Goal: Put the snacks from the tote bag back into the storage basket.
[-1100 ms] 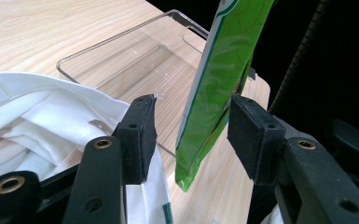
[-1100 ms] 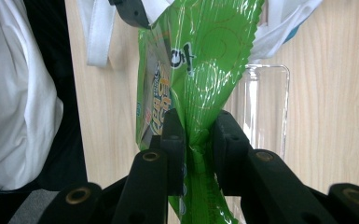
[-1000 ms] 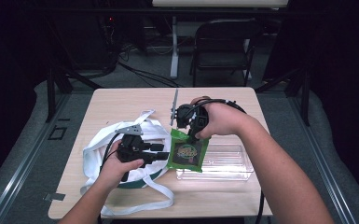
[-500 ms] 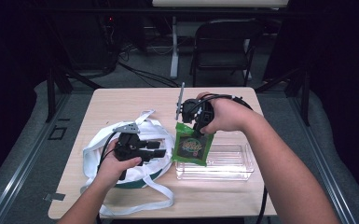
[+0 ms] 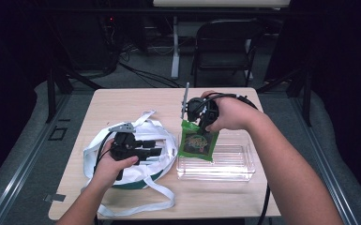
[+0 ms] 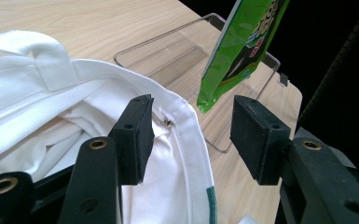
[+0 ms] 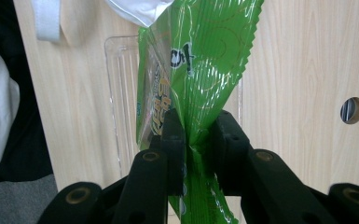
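Observation:
My right gripper [image 5: 193,114] [image 7: 198,140] is shut on the top edge of a green snack packet [image 5: 197,143] [image 7: 205,56]. The packet hangs over the left end of a clear plastic container [image 5: 225,164] [image 6: 168,51]. My left gripper [image 5: 143,152] [image 6: 196,135] is open over a white tote bag [image 5: 140,173] [image 6: 37,102]. The bag's rim [image 6: 189,121] runs between the two jaws, with one jaw on its inner side. In the left gripper view the green packet [image 6: 242,46] dangles just beyond the jaws.
The wooden table [image 5: 122,103] has free room along its far side. A cable hole [image 7: 353,110] sits in the tabletop. The bag's straps [image 5: 136,206] trail toward the near edge. A folding chair [image 5: 225,42] stands behind the table.
My right gripper has carried the hanging packet a little right and away, over the container's left end. The left gripper has stayed over the bag.

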Available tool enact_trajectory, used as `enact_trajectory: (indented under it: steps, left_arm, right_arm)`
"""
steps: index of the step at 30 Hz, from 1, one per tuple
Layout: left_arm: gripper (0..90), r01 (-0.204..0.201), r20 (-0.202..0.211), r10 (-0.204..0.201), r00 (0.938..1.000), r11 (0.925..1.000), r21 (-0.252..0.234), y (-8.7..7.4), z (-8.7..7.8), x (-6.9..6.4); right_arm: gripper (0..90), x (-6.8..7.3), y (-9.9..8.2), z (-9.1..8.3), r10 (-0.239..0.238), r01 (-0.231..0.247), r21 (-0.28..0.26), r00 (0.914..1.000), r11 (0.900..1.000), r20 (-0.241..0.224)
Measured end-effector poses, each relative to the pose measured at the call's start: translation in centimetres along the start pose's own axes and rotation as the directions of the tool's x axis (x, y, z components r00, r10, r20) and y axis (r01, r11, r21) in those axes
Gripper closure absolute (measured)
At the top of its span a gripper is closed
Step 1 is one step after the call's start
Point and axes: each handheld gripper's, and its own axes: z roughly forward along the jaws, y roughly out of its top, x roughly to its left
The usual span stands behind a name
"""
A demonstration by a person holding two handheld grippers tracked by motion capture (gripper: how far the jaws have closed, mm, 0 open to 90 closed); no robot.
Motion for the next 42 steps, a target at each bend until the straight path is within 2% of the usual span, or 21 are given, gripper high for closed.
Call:
enact_trajectory:
  steps: [10,17,25,28,34,38,42]
  left_arm:
    - [48.6,0.024,-0.017,-0.024,0.9996,0.9997,-0.006,-0.3,-0.6,0.6]
    - [48.6,0.030,-0.021,-0.031,0.9993,0.9995,-0.009,-0.4,-0.8,0.8]
    - [48.5,0.030,-0.023,-0.030,0.9993,0.9995,-0.005,-0.4,-0.7,0.9]
    - [48.4,0.032,-0.024,-0.032,0.9992,0.9995,-0.001,-0.5,-0.7,0.9]
    - [48.3,0.035,-0.026,-0.035,0.9991,0.9994,-0.003,-0.5,-0.7,1.0]
    - [48.3,0.036,-0.027,-0.036,0.9990,0.9993,-0.002,-0.5,-0.8,1.0]
    - [48.0,0.036,-0.026,-0.036,0.9990,0.9993,0.001,-0.5,-0.8,1.1]
  right_arm:
    - [76.2,-0.4,0.2,0.8,-0.015,0.015,0.035,0.9997,0.9993,0.017]
    - [76.2,-0.6,0.1,1.3,-0.022,0.019,0.052,0.9989,0.9985,0.042]
    - [76.1,-0.9,0.0,2.0,-0.017,0.014,0.047,0.9982,0.9988,0.057]
    - [76.0,-1.0,0.1,2.5,-0.019,0.014,0.069,0.9978,0.9975,0.064]
    - [76.0,-1.1,0.1,3.1,-0.028,0.024,0.062,0.9973,0.9978,0.068]
    - [76.0,-1.2,0.1,3.5,-0.042,0.035,0.080,0.9957,0.9962,0.082]
    - [75.9,-1.3,0.1,3.9,-0.037,0.032,0.062,0.9960,0.9976,0.082]
